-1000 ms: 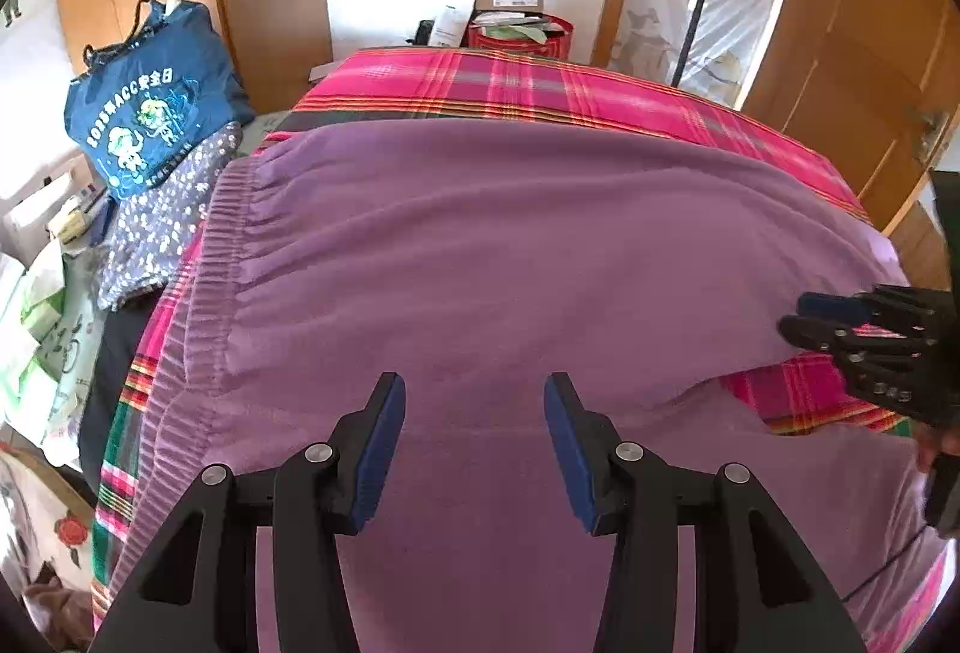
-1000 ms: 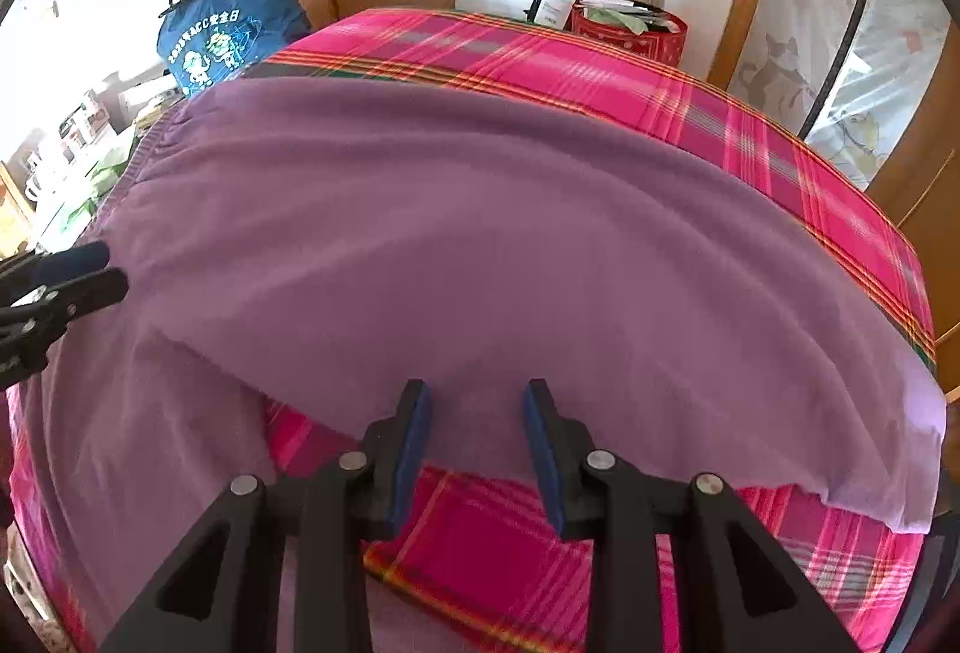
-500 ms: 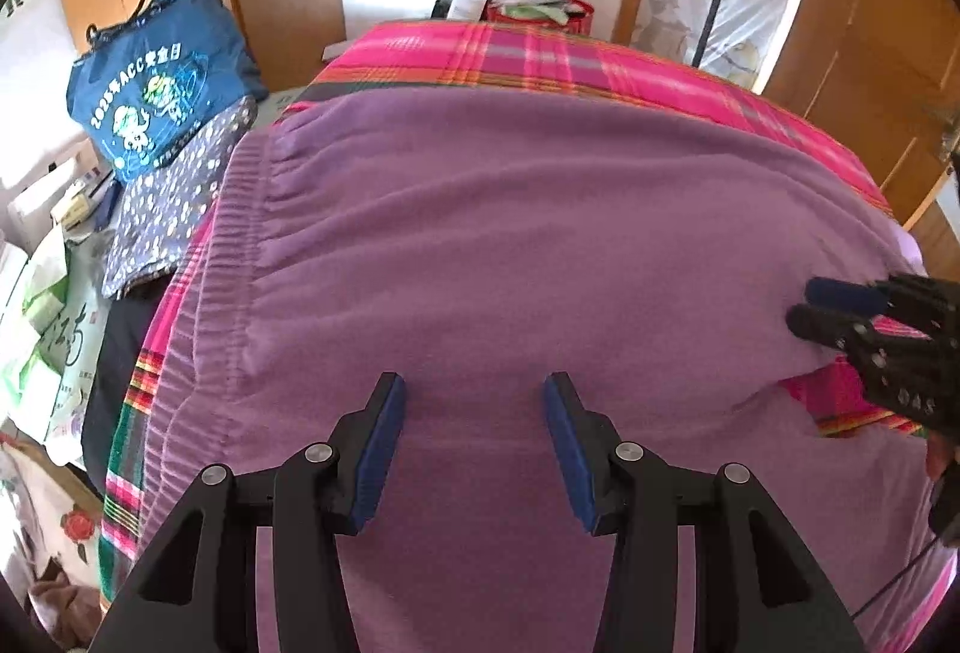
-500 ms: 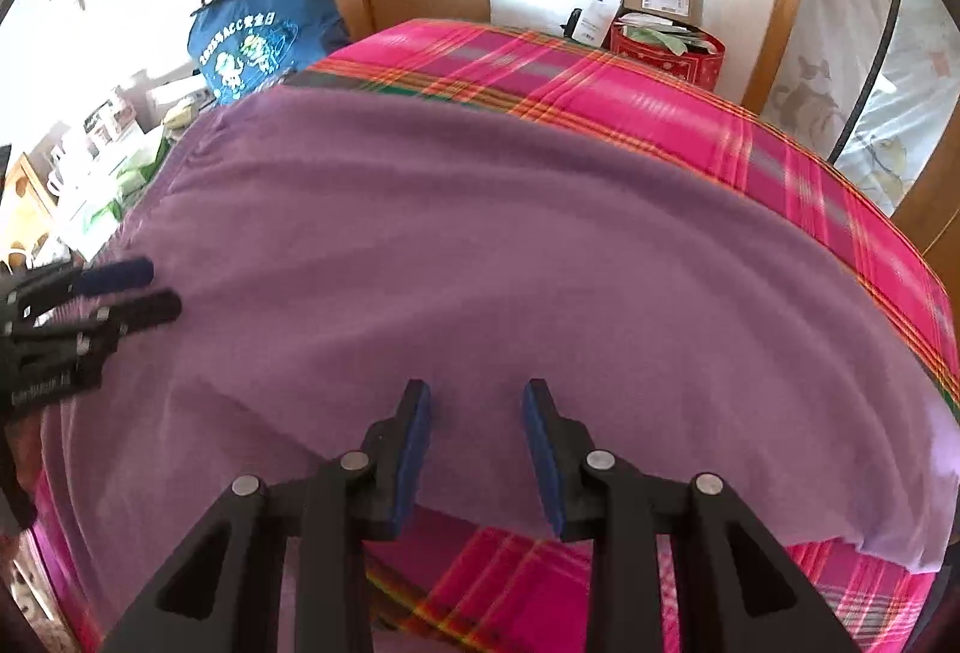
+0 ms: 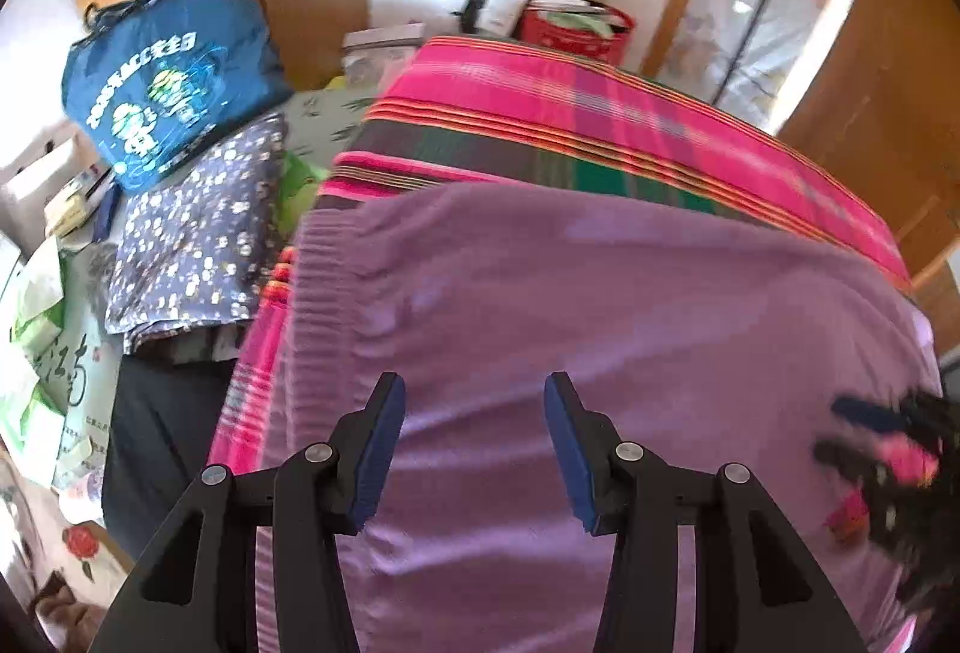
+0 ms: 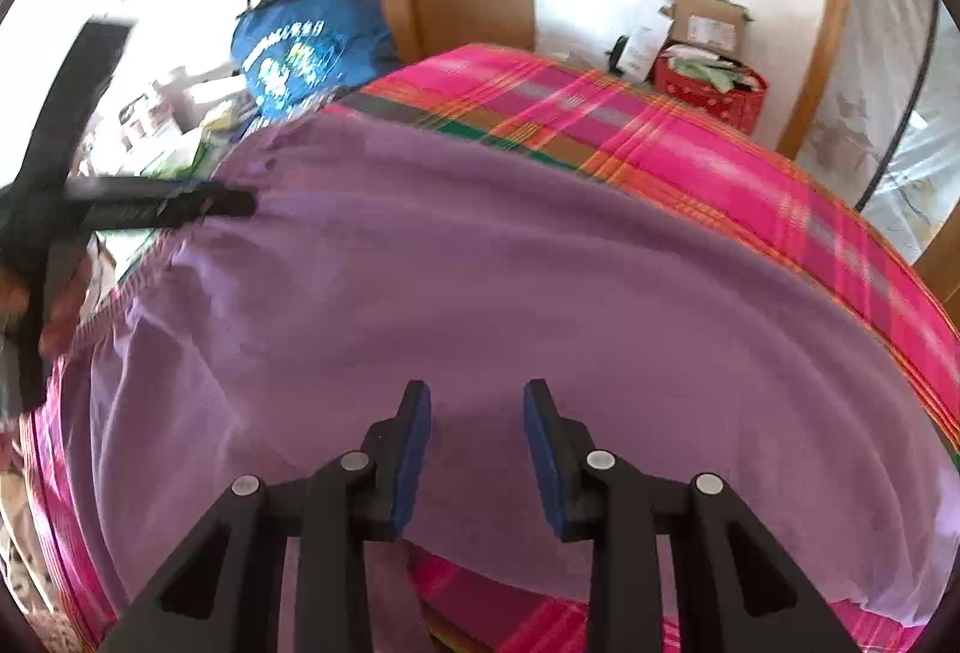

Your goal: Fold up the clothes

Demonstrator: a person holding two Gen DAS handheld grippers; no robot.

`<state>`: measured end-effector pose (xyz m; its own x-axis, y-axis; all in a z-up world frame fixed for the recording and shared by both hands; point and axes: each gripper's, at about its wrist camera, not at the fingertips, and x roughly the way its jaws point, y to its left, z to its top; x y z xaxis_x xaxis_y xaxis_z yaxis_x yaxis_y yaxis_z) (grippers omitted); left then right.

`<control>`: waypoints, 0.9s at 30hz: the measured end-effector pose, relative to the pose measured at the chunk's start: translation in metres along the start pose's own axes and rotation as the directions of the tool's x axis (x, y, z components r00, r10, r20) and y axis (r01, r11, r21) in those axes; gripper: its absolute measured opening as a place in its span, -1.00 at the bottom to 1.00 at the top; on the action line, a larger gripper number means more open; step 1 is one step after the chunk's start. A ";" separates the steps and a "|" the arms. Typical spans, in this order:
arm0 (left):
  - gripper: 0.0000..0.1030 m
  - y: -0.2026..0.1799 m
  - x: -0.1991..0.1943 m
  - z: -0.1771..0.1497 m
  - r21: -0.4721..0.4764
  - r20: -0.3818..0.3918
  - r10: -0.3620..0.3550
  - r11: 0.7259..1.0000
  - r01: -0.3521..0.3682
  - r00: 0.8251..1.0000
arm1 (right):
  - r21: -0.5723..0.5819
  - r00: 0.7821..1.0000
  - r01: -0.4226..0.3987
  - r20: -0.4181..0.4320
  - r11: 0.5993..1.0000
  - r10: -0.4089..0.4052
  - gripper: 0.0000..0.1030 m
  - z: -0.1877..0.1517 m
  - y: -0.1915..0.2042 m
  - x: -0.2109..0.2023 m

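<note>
While spread flat on the plaid bedcover [image 5: 600, 125], purple trousers [image 5: 600, 305] beneath both empty, parted tongs: left tongs [image 5: 474, 449], right tongs [image 6: 477, 449].

The left tool [image 5: 474, 449] slid over to the stretchy waist end of the purple pants [image 5: 600, 329]. Right tool [image 6: 477, 437] moved w/ it, now fully over the pants.

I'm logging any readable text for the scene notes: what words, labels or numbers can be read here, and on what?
Blue tote bag: white arched print, too blurred to read.
Brown cardboard box: white label, too small to read.
Pale green paper beside the bed: dark handwritten characters, not legible.
Purple knit garment: no text.
</note>
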<state>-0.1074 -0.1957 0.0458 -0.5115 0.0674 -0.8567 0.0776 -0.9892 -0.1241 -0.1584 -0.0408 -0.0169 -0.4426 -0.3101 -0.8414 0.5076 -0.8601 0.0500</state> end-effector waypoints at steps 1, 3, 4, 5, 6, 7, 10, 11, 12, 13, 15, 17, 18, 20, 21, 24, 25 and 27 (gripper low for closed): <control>-0.03 0.001 0.003 0.003 -0.002 0.002 -0.005 1.000 0.005 1.000 | -0.006 1.000 -0.001 -0.004 1.000 0.001 -0.34 -0.002 0.002 0.002; -0.03 0.003 0.010 0.010 -0.014 -0.005 -0.011 1.000 0.011 1.000 | -0.017 1.000 -0.010 -0.017 1.000 0.009 -0.34 -0.006 0.006 0.005; -0.03 0.004 0.014 0.013 -0.024 -0.008 -0.017 1.000 0.016 1.000 | -0.025 1.000 -0.011 -0.022 1.000 0.011 -0.34 -0.008 0.008 0.006; -0.03 0.005 0.017 0.016 -0.036 -0.008 -0.026 0.999 0.026 1.000 | -0.035 1.000 -0.010 -0.026 0.999 0.009 -0.34 -0.009 0.010 0.006; -0.03 0.005 0.022 0.020 -0.044 -0.016 -0.035 0.998 0.034 0.999 | -0.043 1.000 -0.007 -0.024 0.999 0.006 -0.34 -0.010 0.011 0.006; -0.03 0.006 0.027 0.025 -0.050 -0.027 -0.042 0.998 0.041 0.999 | -0.043 1.000 -0.006 -0.023 0.999 0.005 -0.34 -0.010 0.011 0.006; -0.03 0.005 0.035 0.037 -0.036 -0.035 -0.029 0.999 0.027 0.999 | -0.036 1.000 -0.010 -0.025 0.999 0.009 -0.34 -0.009 0.012 0.007; -0.03 0.004 0.037 0.041 -0.028 -0.035 -0.023 0.999 0.022 0.999 | -0.039 1.000 -0.011 -0.024 0.999 0.010 -0.34 -0.009 0.013 0.007; -0.03 0.004 0.039 0.044 -0.020 -0.034 -0.018 1.000 0.017 0.999 | -0.041 1.000 -0.011 -0.023 0.999 0.011 -0.34 -0.009 0.013 0.007; -0.03 0.004 0.042 0.047 -0.014 -0.037 -0.011 1.000 0.010 0.999 | -0.043 1.000 -0.012 -0.021 0.999 0.011 -0.34 -0.009 0.014 0.008; -0.03 0.004 0.046 0.052 -0.006 -0.041 0.006 1.000 -0.006 0.999 | -0.047 1.000 -0.013 -0.019 0.999 0.013 -0.34 -0.009 0.015 0.009; -0.03 0.001 0.049 0.055 0.015 -0.035 0.031 0.999 -0.030 0.999 | -0.051 1.000 -0.013 -0.019 0.999 0.012 -0.34 -0.009 0.016 0.009; -0.03 -0.001 0.050 0.056 0.026 -0.031 0.045 0.999 -0.044 0.999 | -0.053 1.000 -0.012 -0.019 0.999 0.011 -0.34 -0.009 0.016 0.009; -0.03 -0.002 0.052 0.058 0.035 -0.016 0.061 0.998 -0.060 0.998 | -0.057 1.000 -0.011 -0.020 0.998 0.010 -0.34 -0.009 0.016 0.010; -0.03 -0.002 0.053 0.060 0.036 -0.008 0.063 0.997 -0.063 0.998 | -0.058 1.000 -0.011 -0.021 0.998 0.010 -0.34 -0.009 0.017 0.010; -0.03 0.004 0.055 0.064 0.006 0.002 0.049 0.999 -0.049 0.999 | -0.058 1.000 -0.011 -0.023 0.998 0.010 -0.34 -0.010 0.018 0.010; -0.03 0.005 0.055 0.064 0.002 0.003 0.046 0.999 -0.046 0.999 | -0.056 1.000 -0.012 -0.024 0.998 0.011 -0.34 -0.010 0.018 0.011; -0.03 0.005 0.055 0.065 0.004 0.003 0.044 0.999 -0.044 0.999 | -0.052 1.000 -0.014 -0.025 0.999 0.013 -0.34 -0.010 0.017 0.012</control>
<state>-0.1907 -0.2057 0.0303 -0.5102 0.0237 -0.8597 0.0968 -0.9917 -0.0848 -0.1475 -0.0554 -0.0310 -0.4179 -0.3109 -0.8536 0.5513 -0.8336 0.0338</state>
